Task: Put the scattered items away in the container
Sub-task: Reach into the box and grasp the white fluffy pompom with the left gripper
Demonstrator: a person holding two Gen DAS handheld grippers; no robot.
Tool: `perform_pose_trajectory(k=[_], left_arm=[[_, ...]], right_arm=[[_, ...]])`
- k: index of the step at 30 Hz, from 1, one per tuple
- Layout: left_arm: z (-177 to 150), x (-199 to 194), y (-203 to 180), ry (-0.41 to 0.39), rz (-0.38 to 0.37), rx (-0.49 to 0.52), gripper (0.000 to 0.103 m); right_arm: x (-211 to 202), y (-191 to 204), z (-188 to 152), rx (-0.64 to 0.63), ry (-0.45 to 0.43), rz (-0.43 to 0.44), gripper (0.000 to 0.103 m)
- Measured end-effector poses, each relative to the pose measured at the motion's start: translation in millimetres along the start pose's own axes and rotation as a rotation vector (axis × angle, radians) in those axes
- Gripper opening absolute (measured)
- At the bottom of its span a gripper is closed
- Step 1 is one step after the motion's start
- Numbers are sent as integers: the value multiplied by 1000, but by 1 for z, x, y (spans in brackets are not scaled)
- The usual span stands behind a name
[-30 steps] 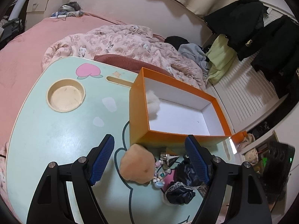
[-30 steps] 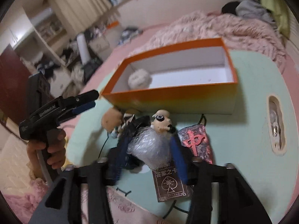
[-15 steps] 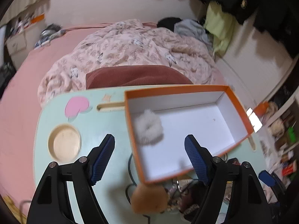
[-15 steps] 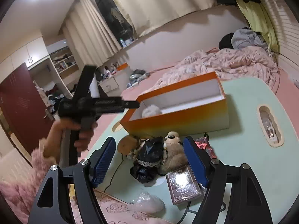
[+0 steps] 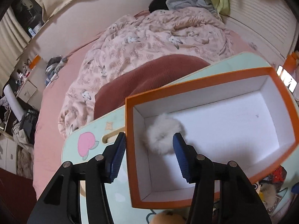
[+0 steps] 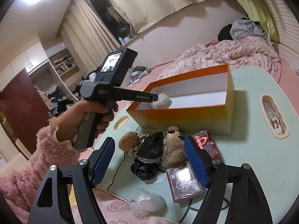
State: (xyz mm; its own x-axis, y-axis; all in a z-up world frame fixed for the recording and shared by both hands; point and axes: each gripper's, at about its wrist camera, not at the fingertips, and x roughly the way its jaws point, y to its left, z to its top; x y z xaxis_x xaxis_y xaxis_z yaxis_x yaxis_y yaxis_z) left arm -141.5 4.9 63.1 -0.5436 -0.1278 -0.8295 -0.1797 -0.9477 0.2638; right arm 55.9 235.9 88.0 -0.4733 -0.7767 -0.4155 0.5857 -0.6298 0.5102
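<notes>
1. The left gripper (image 5: 147, 147) is being held over the orange box (image 5: 129, 130), its jaws having just been narrowing, astride the near wall; nothing is being pinched.
2. The white pompom (image 5: 162, 138) is lying inside.
3. The right gripper (image 6: 148, 160) is being held wide and empty above the scattered pile (image 6: 149, 153); one item should be straddled.

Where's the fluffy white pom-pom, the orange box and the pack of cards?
Fluffy white pom-pom (image 5: 162, 135), left wrist view, its middle.
Orange cardboard box (image 6: 185, 114), right wrist view, front wall.
Dark pack of playing cards (image 6: 185, 183), right wrist view, top face.
</notes>
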Motion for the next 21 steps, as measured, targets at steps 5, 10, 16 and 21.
perform_pose_trajectory(k=[5,10,16,21], left_arm=[[3,-24,-1,-131,-11,-20,53],[13,-25,-12,-111,-95,36,53],[22,38,-30,102,-2,99,54],[27,47,-30,127,32,86,61]], right_arm=[[1,-1,-1,13,7,5,77],[1,0,-1,16,6,1,77],[2,-1,-1,18,10,3,77],[2,-3,-1,22,17,7,77]])
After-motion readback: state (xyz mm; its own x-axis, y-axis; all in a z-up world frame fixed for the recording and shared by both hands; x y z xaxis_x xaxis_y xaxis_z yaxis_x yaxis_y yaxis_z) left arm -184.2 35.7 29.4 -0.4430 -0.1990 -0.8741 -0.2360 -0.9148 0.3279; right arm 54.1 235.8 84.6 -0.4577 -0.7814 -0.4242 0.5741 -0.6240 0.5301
